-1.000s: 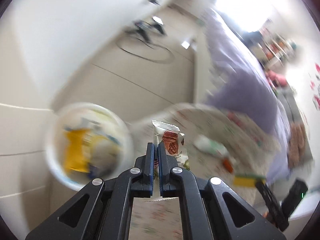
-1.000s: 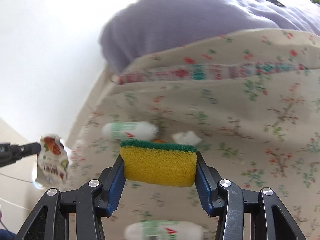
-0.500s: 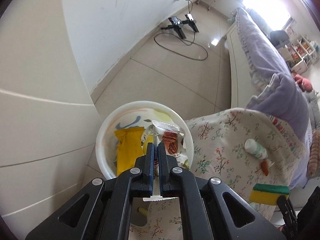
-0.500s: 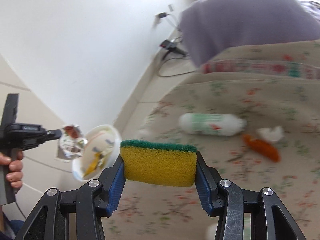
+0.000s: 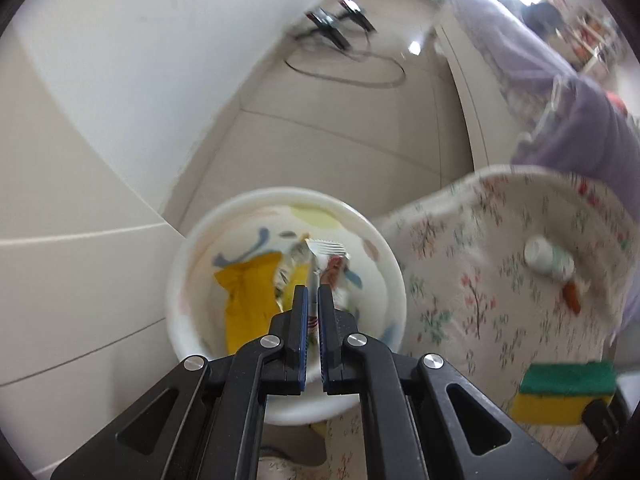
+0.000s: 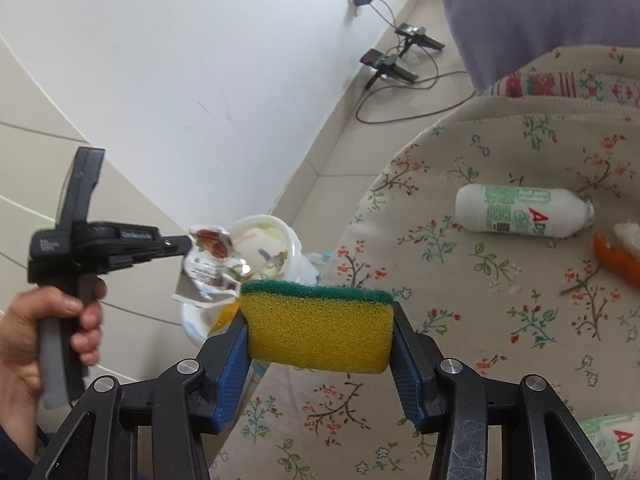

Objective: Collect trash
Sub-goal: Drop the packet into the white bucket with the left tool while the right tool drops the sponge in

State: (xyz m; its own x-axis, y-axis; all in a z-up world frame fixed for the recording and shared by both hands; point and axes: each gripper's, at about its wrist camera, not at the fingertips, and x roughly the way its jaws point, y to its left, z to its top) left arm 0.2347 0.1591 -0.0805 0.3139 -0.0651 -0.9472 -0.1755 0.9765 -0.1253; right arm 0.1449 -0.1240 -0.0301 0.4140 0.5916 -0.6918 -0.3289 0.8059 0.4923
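Left gripper [image 5: 313, 292] is pinching a crumpled wrapper [image 6: 208, 264] over the white bin [image 5: 288, 300]; right gripper [image 6: 320, 334] is clamping a sponge [image 6: 318, 326] above the floral cloth [image 6: 500, 280].

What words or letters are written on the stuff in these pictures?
"AD", red letters, the rest cut off: white bottle lying on the floral cloth.
Same bottle's green print: too small to read.
Snack wrapper in the left tool: print unreadable.
Left tool's side marking: blurred.
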